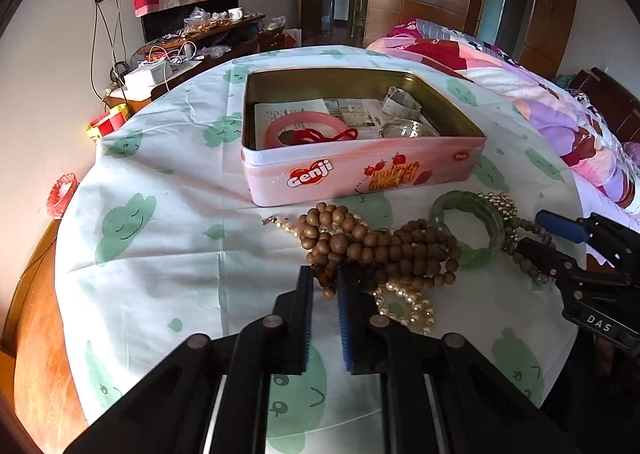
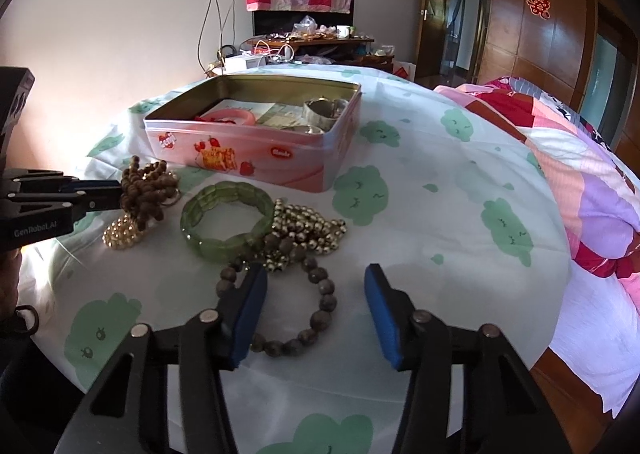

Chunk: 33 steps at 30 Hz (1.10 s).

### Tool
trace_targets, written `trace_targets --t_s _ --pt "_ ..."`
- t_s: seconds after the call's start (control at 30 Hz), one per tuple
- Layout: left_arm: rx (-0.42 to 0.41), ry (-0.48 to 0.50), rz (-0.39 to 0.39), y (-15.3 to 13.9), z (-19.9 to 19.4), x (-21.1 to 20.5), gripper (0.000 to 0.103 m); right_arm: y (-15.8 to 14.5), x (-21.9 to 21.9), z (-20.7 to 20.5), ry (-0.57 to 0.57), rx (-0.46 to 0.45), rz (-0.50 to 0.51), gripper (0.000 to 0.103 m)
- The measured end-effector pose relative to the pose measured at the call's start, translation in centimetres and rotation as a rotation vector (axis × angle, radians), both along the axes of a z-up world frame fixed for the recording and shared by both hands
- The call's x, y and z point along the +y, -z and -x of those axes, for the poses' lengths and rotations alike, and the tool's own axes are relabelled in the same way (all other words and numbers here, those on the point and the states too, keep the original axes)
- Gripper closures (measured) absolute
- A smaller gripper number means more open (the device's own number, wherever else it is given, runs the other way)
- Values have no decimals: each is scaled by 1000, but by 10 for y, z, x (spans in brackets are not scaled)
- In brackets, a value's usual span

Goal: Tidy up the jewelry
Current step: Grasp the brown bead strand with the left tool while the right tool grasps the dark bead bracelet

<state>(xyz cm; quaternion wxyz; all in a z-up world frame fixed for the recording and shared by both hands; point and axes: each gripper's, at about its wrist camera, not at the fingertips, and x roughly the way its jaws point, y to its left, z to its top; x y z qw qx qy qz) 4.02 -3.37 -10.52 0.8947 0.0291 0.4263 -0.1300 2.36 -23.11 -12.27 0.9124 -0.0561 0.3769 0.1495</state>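
Observation:
An open pink Genji tin [image 1: 360, 170] [image 2: 256, 150] stands on the table and holds a pink bangle [image 1: 304, 126], red cord, silver bangles [image 2: 324, 110] and papers. My left gripper [image 1: 325, 282] [image 2: 120, 194] is shut on a bundle of brown wooden beads [image 1: 372, 246] [image 2: 146, 190] in front of the tin. Under the bundle lies a pearl bracelet [image 1: 408, 306] [image 2: 120, 234]. A green bangle [image 2: 224, 222] [image 1: 472, 222], gold beads [image 2: 308, 226] and a dark bead bracelet [image 2: 316, 306] lie nearby. My right gripper [image 2: 316, 282] [image 1: 532, 230] is open over the dark bead bracelet.
The round table has a white cloth with green prints [image 1: 160, 254] [image 2: 440, 214]. A bed with a pink and purple quilt [image 2: 580, 174] lies to the right. A cluttered wooden sideboard [image 1: 192, 46] stands against the far wall.

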Motion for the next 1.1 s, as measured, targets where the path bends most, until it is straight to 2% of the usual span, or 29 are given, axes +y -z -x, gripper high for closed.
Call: trace_targets --t_s 0.1,0.13,0.17,0.27,0.73,0.97,1.0,1.03,1.07,1.1 --pt "-8 3 20 -5 1 3 101 0 -1 0 -7 4 -14 65" --pt "-14 3 25 -7 1 4 101 0 -1 0 -9 5 -20 75" --pt "-22 2 28 -9 2 5 101 -1 -2 0 -12 5 -26 79" --pt "-50 -2 31 -17 4 8 101 -1 -3 0 -13 4 -37 85" --pt "-147 -28 47 -53 9 23 103 -11 -5 4 -21 -35 -73 90" --pt "-134 -13 78 -50 4 22 103 -21 -4 7 -33 -73 -83 91" --pt "-125 -10 89 -49 2 21 94 -22 -3 8 -36 -76 -80 91" --pt "-118 -10 88 -48 0 20 81 -22 -2 9 -38 -78 -77 91" --pt "-121 -26 80 -47 1 20 40 -22 -2 9 -41 -80 -74 91" --pt "-139 -50 75 -46 2 21 15 -22 -2 9 -42 -79 -73 91"
